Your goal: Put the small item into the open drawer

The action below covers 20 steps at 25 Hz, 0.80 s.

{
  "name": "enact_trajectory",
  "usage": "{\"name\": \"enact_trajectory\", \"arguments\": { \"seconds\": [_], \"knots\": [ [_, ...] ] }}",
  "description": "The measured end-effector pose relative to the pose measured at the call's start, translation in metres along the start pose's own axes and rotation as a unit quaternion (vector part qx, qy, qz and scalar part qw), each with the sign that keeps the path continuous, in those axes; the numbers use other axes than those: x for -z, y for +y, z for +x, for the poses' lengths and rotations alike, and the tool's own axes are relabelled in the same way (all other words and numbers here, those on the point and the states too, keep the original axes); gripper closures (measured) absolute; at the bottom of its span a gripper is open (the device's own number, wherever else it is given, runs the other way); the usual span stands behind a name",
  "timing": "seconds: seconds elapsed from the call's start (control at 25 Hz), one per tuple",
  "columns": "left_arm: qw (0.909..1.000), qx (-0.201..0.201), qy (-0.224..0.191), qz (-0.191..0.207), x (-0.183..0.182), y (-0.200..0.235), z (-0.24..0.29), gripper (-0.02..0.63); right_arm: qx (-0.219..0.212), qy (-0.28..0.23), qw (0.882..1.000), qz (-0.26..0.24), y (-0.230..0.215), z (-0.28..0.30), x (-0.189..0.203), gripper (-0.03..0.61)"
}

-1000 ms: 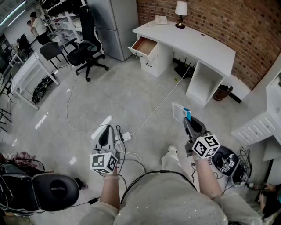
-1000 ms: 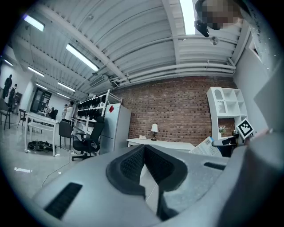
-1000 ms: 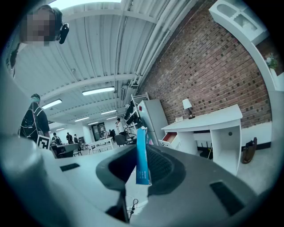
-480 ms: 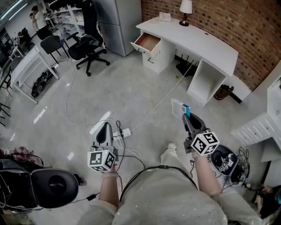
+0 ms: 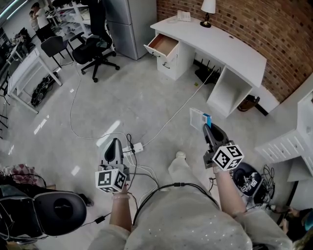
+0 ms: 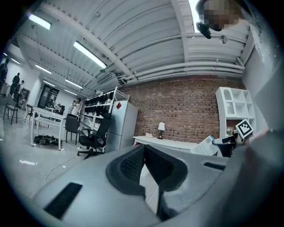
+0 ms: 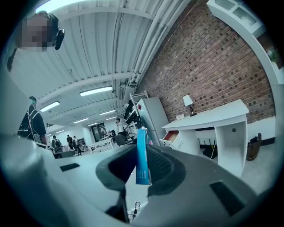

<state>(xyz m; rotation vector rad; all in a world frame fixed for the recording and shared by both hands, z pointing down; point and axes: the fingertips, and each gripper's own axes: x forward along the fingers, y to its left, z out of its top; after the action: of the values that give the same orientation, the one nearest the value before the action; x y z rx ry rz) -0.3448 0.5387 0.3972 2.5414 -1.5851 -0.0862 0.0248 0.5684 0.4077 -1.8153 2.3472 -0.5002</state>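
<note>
A white desk (image 5: 230,46) stands against the brick wall, and its top left drawer (image 5: 163,45) is pulled open, showing a wooden inside. My right gripper (image 5: 207,128) is far from it over the floor, shut on a small flat white and blue pack (image 5: 198,118) that sticks up from the jaws. In the right gripper view the blue pack (image 7: 142,153) is edge-on between the pads, with the drawer (image 7: 171,135) beyond it. My left gripper (image 5: 115,143) hangs at the left, shut with nothing in it; its pads (image 6: 133,162) meet.
Cables and a power strip (image 5: 135,147) lie on the floor between the grippers. Black office chairs (image 5: 95,46) and a grey cabinet (image 5: 124,24) stand left of the desk. A lamp (image 5: 209,7) is on the desktop. White shelving (image 5: 286,144) is at the right, a black seat (image 5: 58,211) at the lower left.
The view has shifted a little toward the desk as the person steps forward. Both grippers keep their pose, the right one still holding the pack.
</note>
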Motion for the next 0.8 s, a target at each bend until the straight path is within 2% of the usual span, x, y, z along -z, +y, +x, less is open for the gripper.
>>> {"name": "enact_trajectory", "arguments": {
  "seconds": [0.28,0.8],
  "knots": [
    [0.9994,-0.031,0.011,-0.003,0.003,0.022,0.052,0.609,-0.026,0.026,0.999,0.001,-0.021,0.07,-0.001,0.506],
    [0.999,-0.044,0.008,-0.003,-0.012,-0.003,0.198,0.609,-0.061,0.042,0.997,-0.003,-0.113,0.174,-0.051,0.506]
  ]
}}
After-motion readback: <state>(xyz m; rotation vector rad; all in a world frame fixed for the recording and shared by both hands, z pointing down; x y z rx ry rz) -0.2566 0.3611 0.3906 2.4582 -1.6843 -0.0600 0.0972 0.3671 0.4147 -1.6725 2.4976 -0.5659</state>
